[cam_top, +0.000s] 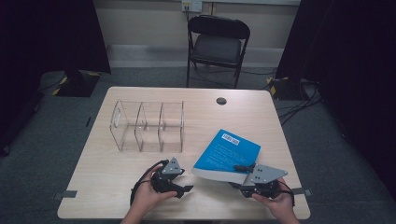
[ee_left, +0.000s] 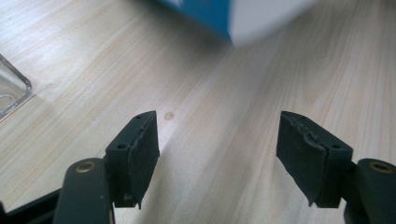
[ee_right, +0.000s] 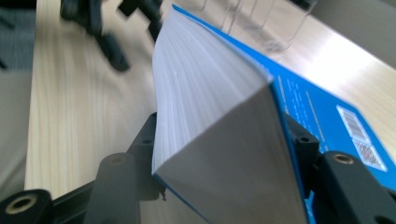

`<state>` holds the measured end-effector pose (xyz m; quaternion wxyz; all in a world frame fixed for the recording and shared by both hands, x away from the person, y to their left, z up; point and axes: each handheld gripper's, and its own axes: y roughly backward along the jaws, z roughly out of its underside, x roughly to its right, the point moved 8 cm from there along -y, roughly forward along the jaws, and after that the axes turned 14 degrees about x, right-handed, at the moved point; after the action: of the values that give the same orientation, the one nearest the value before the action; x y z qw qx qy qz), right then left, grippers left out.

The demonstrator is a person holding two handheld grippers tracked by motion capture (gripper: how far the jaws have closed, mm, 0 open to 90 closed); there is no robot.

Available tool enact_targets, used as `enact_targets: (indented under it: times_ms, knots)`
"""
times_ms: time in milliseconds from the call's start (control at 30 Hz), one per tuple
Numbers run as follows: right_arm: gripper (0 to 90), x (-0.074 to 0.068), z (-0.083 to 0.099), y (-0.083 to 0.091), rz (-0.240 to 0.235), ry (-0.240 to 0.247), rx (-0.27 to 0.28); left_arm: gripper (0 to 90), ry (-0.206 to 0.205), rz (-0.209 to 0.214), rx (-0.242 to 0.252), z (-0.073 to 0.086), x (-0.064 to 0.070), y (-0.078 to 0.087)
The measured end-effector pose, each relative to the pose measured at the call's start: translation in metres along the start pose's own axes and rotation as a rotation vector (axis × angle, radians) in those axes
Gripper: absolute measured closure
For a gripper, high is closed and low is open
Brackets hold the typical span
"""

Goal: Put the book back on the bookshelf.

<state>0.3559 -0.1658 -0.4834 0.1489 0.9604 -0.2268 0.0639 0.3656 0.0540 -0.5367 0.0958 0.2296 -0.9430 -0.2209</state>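
A blue paperback book (cam_top: 226, 151) lies right of the table's middle, back cover and barcode up. My right gripper (cam_top: 240, 183) is shut on its near corner. In the right gripper view the white page block (ee_right: 210, 93) sits clamped between the two jaws and that corner looks raised off the table. My left gripper (cam_top: 183, 189) rests near the front edge, left of the book, and is open. In its own view the left gripper (ee_left: 217, 122) has only bare wood between its jaws, with the blurred book corner (ee_left: 219, 14) just ahead.
A clear acrylic organizer (cam_top: 147, 126) with three compartments stands left of centre; its corner (ee_left: 11, 91) shows beside the left gripper. The table (cam_top: 107, 168) has a round cable hole (cam_top: 221, 101) at the back. A black folding chair (cam_top: 217, 44) stands behind it.
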Motion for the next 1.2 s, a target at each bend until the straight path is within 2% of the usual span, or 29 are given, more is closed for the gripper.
enact_targets:
  times_ms: [33, 67, 133, 200, 233, 300, 567, 667, 700, 767, 800, 967, 1000, 1033, 1067, 1133, 1200]
  knots:
    - [45.6, 0.000, 0.000, 0.000, 0.000, 0.000, 0.000, 29.9, 0.000, 0.000, 0.000, 0.000, 0.000, 0.000]
    - [47.9, 0.008, -0.013, 0.003, 0.013, -0.059, 0.035, 29.9, -0.003, 0.001, -0.001, 0.000, 0.000, 0.000]
    - [48.7, 0.009, -0.016, 0.004, 0.014, -0.074, 0.042, 29.8, -0.024, -0.005, -0.012, 0.000, -0.001, 0.000]
    - [50.0, 0.019, -0.026, 0.007, 0.022, -0.115, 0.055, 29.4, -0.030, -0.005, -0.016, -0.001, -0.001, 0.001]
    - [50.4, 0.022, -0.029, 0.009, 0.029, -0.140, 0.058, 29.4, -0.013, -0.010, -0.003, -0.001, 0.000, 0.000]
    - [51.6, 0.029, -0.036, 0.010, 0.041, -0.166, 0.065, 29.4, -0.029, -0.006, -0.016, -0.001, -0.002, 0.001]
    - [55.7, 0.064, -0.057, 0.020, 0.102, -0.310, 0.160, 30.0, -0.035, -0.006, -0.034, 0.004, -0.002, -0.002]
    - [57.4, 0.077, -0.063, 0.026, 0.127, -0.337, 0.178, 30.1, -0.044, -0.007, -0.050, 0.005, -0.003, -0.002]
    - [57.6, 0.081, -0.065, 0.026, 0.132, -0.346, 0.182, 30.1, -0.036, -0.008, -0.048, 0.005, -0.003, -0.003]
    - [58.2, 0.090, -0.068, 0.029, 0.151, -0.375, 0.198, 30.1, -0.055, -0.008, -0.057, 0.005, -0.003, -0.003]
    - [58.5, 0.095, -0.069, 0.032, 0.160, -0.392, 0.204, 30.1, -0.038, -0.010, -0.047, 0.004, -0.001, -0.004]
    - [59.4, 0.119, -0.071, 0.043, 0.190, -0.481, 0.249, 30.2, -0.063, -0.010, -0.070, 0.006, -0.003, -0.004]
    - [59.6, 0.123, -0.071, 0.045, 0.196, -0.499, 0.258, 30.2, -0.037, -0.017, -0.052, 0.005, -0.002, -0.006]
    - [59.7, 0.128, -0.071, 0.048, 0.202, -0.507, 0.263, 30.2, -0.022, -0.016, -0.031, 0.005, -0.001, -0.008]
    - [59.7, 0.131, -0.071, 0.049, 0.207, -0.515, 0.265, 30.1, -0.054, -0.010, -0.063, 0.006, -0.003, -0.006]
    - [59.9, 0.137, -0.071, 0.052, 0.219, -0.531, 0.272, 30.0, -0.057, -0.007, -0.075, 0.007, -0.002, -0.007]
    - [60.0, 0.142, -0.071, 0.055, 0.237, -0.530, 0.268, 30.0, -0.053, -0.003, -0.064, 0.007, 0.000, -0.009]
